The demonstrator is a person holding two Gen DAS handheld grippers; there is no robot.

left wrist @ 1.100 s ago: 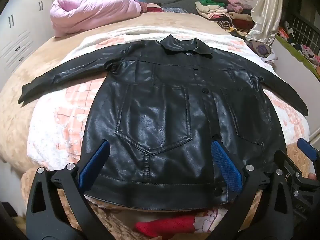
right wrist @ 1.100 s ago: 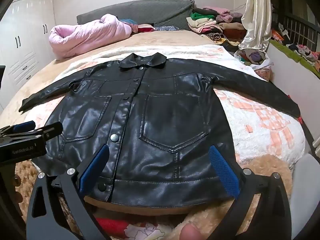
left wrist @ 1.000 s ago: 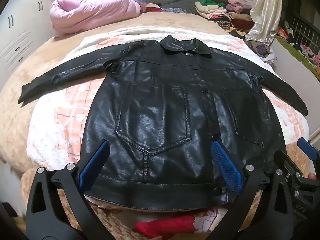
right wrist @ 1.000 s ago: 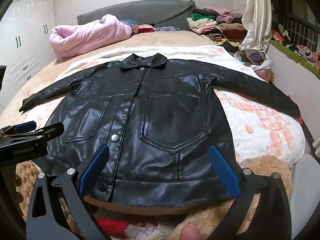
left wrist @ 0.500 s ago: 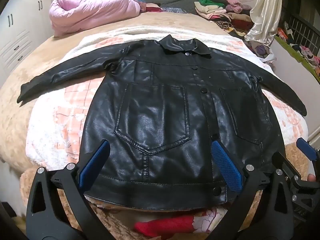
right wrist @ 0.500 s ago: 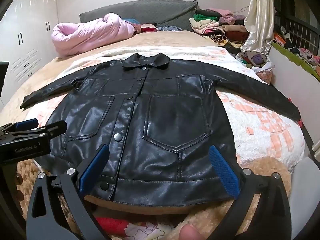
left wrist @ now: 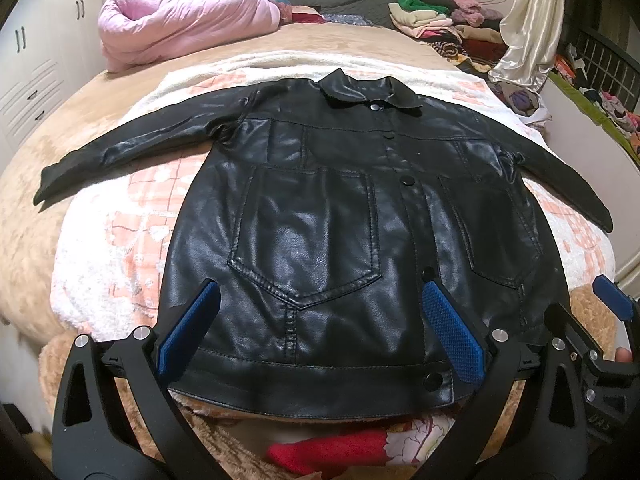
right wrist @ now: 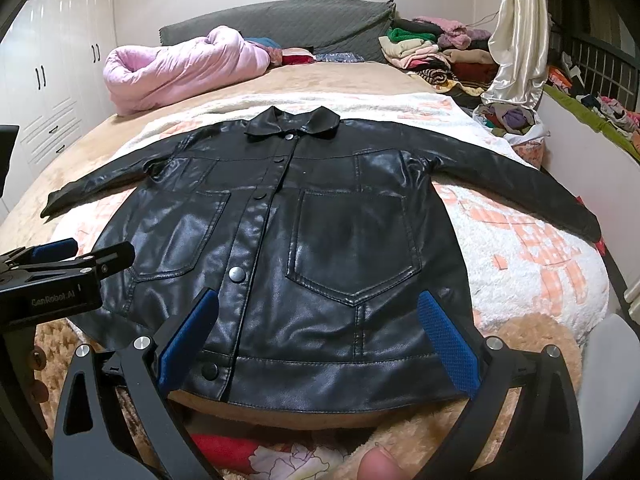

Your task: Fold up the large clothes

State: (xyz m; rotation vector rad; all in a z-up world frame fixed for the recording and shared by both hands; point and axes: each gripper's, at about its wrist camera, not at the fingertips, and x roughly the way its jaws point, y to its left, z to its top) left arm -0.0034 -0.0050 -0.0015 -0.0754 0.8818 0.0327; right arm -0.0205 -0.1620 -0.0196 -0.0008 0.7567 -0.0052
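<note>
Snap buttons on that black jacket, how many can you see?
5 on the jacket: at the collar, upper chest, mid-chest, above the waist and on the hem band. Folds might hide more.

Bare tan bedspread (left wrist: 24, 240): open at frame left, past the jacket (left wrist: 320, 232) sleeve. Upper left: pink quilt (left wrist: 180, 28) blocks. Upper right: clothes pile (left wrist: 440, 24) and hanging curtain (left wrist: 528, 28) block. White blanket (right wrist: 540, 248) at right: open.
</note>
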